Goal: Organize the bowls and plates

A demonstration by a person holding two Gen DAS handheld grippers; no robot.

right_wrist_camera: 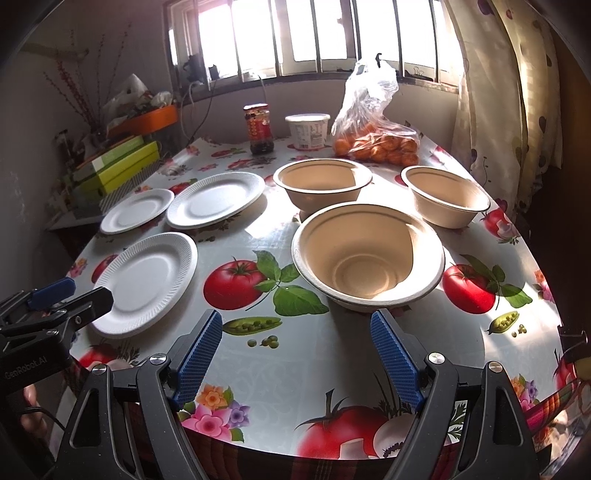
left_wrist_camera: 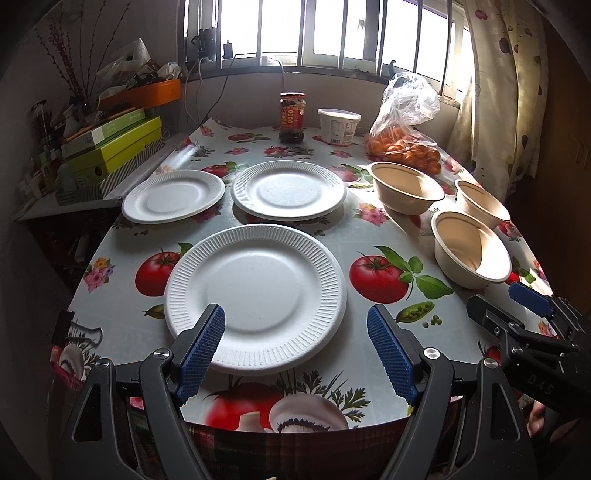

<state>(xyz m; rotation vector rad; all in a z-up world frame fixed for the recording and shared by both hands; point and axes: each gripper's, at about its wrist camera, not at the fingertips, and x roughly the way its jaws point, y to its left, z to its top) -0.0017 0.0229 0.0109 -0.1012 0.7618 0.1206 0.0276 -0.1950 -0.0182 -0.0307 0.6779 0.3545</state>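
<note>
The tablecloth was glossy printed vinyl. The plates looked like matt white foam with ribbed rims, the bowls like smooth beige pulp. Gripper pads were blue, knurled.

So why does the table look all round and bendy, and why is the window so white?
Left wrist view: the fisheye lens bows the table edges, and the window is blown out by daylight. Right wrist view: same bending; sun glares off the tablecloth and casts a hard shadow inside the nearest bowl. Corners go dark in both.
</note>
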